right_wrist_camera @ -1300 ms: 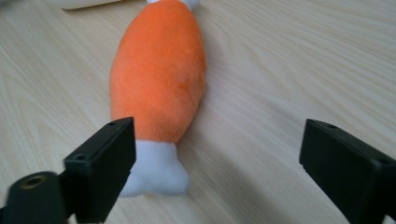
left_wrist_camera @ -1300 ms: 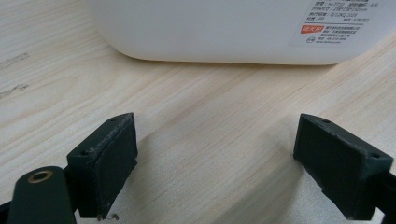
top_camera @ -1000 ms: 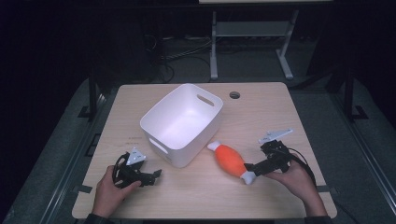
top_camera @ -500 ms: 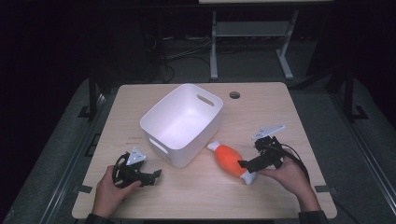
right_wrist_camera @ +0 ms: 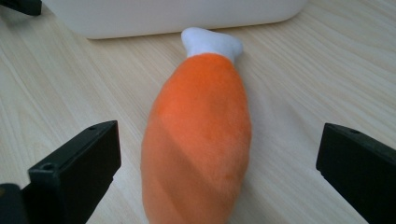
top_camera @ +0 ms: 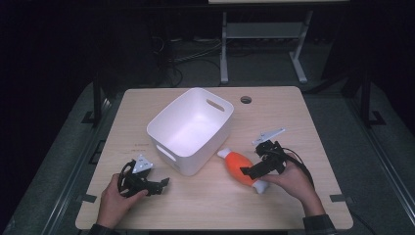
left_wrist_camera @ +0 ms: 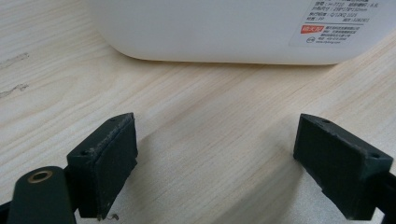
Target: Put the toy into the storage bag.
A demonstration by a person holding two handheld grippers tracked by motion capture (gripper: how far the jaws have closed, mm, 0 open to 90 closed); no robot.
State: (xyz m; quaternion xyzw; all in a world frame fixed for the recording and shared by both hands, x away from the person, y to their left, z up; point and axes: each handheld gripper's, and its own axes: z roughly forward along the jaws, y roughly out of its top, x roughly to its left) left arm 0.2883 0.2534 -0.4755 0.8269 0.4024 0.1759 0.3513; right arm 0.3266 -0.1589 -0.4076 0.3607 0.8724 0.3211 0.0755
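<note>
Right tool [right_wrist_camera: 219,177] is held wide open astride one orange plush drumstick [right_wrist_camera: 198,140] whose white tip touches one white bin [top_camera: 191,129] on the tabletop [top_camera: 293,107], while beside that bin, labelled with a red-marked sticker [left_wrist_camera: 336,21] of unreadable print, the left tool [left_wrist_camera: 229,163] is spread open and empty.

Dark room, grey floor [top_camera: 58,147]. Light wood desk [top_camera: 293,117] with cable hole [top_camera: 245,100]. White metal stand [top_camera: 264,34] behind, cables [top_camera: 181,54] on floor.
</note>
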